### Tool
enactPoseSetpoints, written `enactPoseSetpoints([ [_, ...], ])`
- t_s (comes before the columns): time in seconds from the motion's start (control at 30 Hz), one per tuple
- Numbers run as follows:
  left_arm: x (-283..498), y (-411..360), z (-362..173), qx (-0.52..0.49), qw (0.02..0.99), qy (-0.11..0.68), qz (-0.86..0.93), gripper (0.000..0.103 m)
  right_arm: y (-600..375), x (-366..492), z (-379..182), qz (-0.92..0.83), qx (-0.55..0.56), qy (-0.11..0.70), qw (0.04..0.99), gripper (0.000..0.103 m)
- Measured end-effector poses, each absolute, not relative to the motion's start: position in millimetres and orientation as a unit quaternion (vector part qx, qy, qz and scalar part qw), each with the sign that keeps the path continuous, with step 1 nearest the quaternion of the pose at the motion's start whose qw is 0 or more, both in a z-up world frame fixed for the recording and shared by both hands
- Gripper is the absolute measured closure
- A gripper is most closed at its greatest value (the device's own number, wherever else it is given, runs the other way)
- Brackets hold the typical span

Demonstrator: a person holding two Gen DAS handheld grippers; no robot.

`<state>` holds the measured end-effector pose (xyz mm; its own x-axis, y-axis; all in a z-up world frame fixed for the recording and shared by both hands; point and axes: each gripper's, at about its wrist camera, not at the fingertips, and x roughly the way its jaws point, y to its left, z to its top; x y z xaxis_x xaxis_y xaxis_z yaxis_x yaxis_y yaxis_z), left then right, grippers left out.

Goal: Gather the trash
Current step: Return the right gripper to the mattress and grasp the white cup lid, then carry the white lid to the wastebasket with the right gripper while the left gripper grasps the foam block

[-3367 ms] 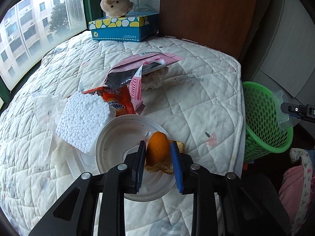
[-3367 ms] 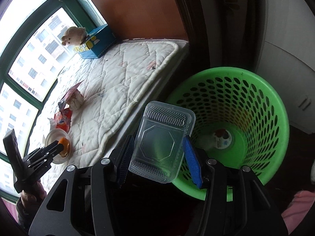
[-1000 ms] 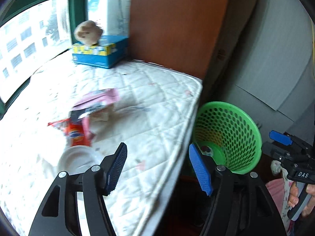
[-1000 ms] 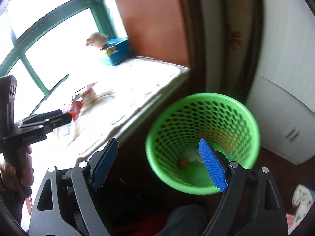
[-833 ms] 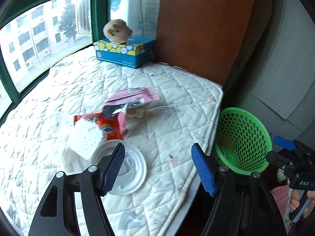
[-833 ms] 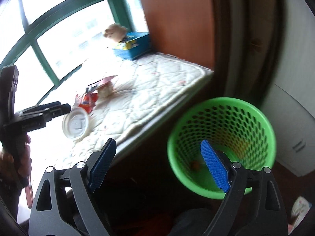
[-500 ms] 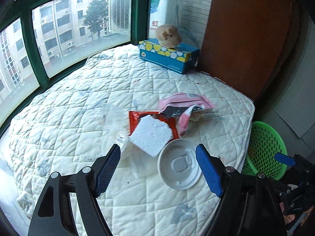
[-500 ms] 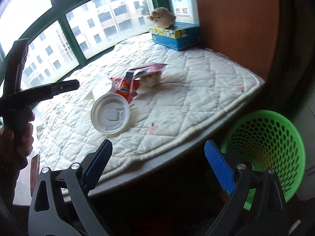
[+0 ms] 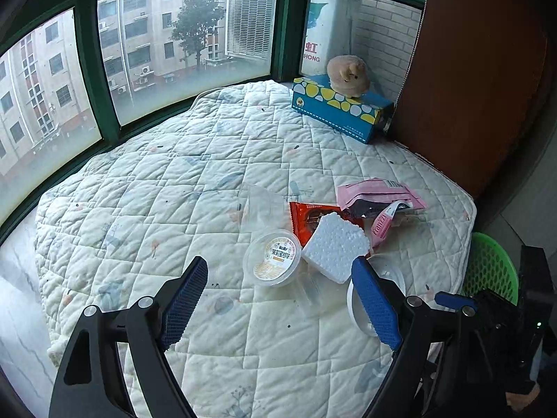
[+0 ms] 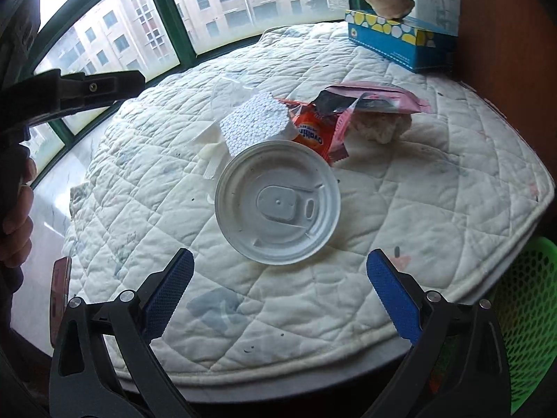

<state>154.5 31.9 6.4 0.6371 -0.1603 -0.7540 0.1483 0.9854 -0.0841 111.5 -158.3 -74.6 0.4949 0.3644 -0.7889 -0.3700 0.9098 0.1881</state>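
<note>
Both jaws spread wide, empty. Right gripper (image 10: 278, 299) hovers just short of white plastic lid (image 10: 277, 202) on quilted mattress (image 10: 435, 209). Left gripper (image 9: 282, 299) sits before clear pudding cup (image 9: 272, 257), foam block (image 9: 335, 246) touching orange wrapper (image 9: 306, 217). Green basket (image 10: 529, 313) right.

Quilted white mattress pad (image 10: 400, 216) on a window ledge. Ahead of the right jaws, a white plastic lid (image 10: 277, 205); beyond it, touching, a foam block (image 10: 256, 125), orange wrapper (image 10: 311, 132), pink packet (image 10: 376, 99). Far off, a blue tissue box (image 10: 393, 40).
</note>
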Motion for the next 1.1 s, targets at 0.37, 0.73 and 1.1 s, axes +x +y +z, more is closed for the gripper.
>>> enactPoseSetpoints([
  [0.37,164.7,46.1,-1.8,-0.015,0.901,0.425,-0.082,0.020,-136.6,135.8,-97.5,0.221,-0.032,0.472,0.853,0.004],
  [0.73,171.8,43.6,-13.6,-0.010,0.896,0.437,-0.082,0.020,-126.6,149.1,-100.9,0.197,-0.063,0.463,0.862,0.008],
  [1.1,175.6,12.8,-23.2,0.043,0.888,0.439,-0.127,0.017,-163.7,133.6,-81.5,0.193,-0.023,0.449,0.872,0.011],
])
